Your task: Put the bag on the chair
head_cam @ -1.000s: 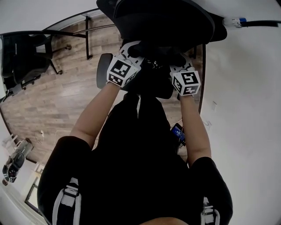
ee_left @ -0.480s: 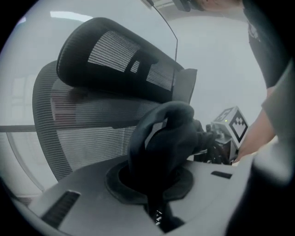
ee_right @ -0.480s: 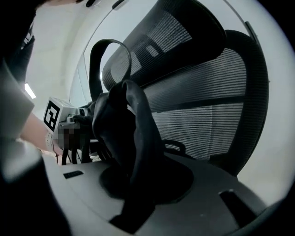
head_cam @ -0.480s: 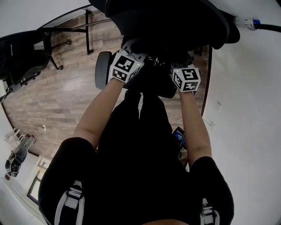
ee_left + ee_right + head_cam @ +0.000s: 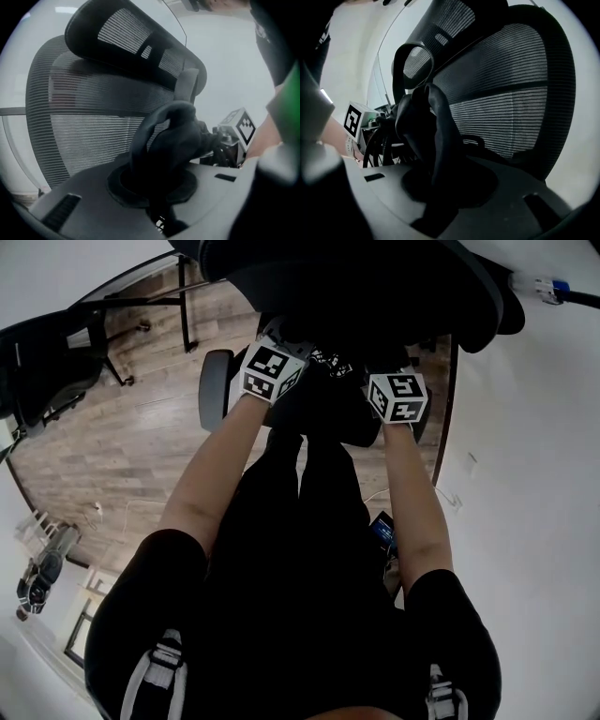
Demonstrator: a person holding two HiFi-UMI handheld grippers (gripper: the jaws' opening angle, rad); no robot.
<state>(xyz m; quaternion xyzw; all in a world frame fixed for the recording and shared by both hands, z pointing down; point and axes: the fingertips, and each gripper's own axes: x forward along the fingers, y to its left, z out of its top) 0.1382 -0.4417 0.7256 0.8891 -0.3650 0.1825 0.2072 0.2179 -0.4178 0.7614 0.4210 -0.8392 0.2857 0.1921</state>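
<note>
A black bag (image 5: 328,418) hangs between my two grippers, just in front of a black mesh office chair (image 5: 356,287). In the head view my left gripper (image 5: 286,357) and right gripper (image 5: 392,376) are level, each with its marker cube toward me. In the left gripper view a black bag strap (image 5: 164,136) rises from between the jaws, with the chair's mesh back (image 5: 89,112) close behind. The right gripper view shows the other strap (image 5: 438,136) clamped the same way before the chair's back (image 5: 511,93). The fingertips are hidden under the fabric.
The chair's grey armrest (image 5: 214,390) is beside my left gripper. A second black chair (image 5: 47,352) and a desk's metal legs (image 5: 183,306) stand on the wooden floor (image 5: 122,456) at the left. A white table (image 5: 525,474) curves along the right.
Both grippers have carried the bag a little further up and toward the chair, which now fills more of the top of the head view. The grip on both straps is unchanged.
</note>
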